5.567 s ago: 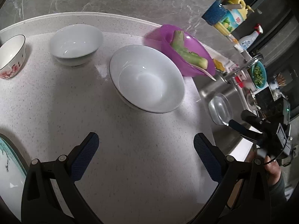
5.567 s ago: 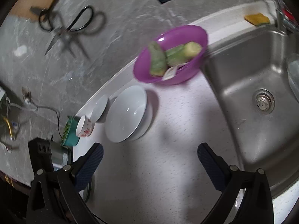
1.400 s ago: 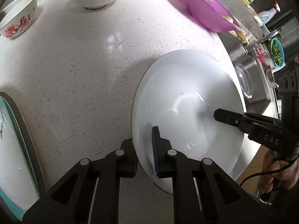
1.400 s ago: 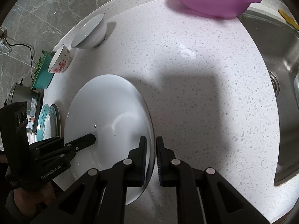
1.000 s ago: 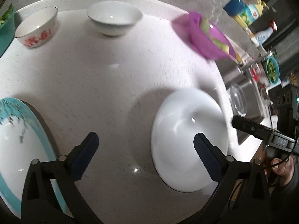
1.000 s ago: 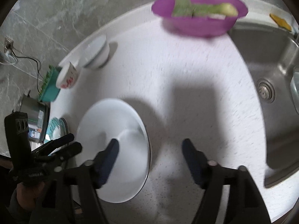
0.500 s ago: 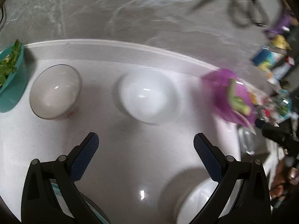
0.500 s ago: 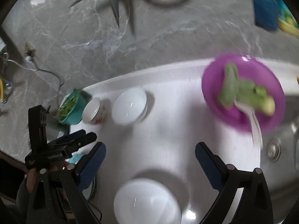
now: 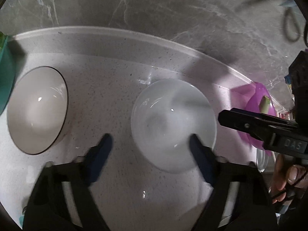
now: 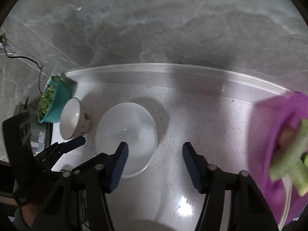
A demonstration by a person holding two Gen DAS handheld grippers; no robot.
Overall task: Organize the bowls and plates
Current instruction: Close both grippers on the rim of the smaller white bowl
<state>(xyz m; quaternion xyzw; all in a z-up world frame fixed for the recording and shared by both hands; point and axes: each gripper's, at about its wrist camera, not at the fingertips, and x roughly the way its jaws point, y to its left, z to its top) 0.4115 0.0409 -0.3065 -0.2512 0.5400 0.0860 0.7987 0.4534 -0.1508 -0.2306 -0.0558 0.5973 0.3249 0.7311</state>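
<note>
A small white bowl (image 9: 173, 123) (image 10: 127, 134) stands near the back of the speckled white counter (image 9: 107, 88). My left gripper (image 9: 151, 152) straddles its near-left rim, one blue pad inside the bowl and one outside on the counter. Its jaws are closing and the pads are not pressing on the rim. My right gripper (image 10: 156, 161) straddles the opposite rim the same way, also closing and clear of the rim. A floral bowl with a dark rim (image 9: 36, 109) (image 10: 71, 119) sits to the left of the white bowl.
A purple bowl of green vegetable pieces (image 10: 284, 154) (image 9: 258, 98) stands on the right. A teal bowl of greens (image 10: 50, 102) sits behind the floral bowl. The grey marble wall (image 10: 154, 28) rises just past the counter's raised back edge. A hand (image 9: 284, 175) holds the right gripper.
Both grippers let go of the large white bowl and moved to the back of the counter, over the small white bowl. Their jaws now stand narrower than half a second ago.
</note>
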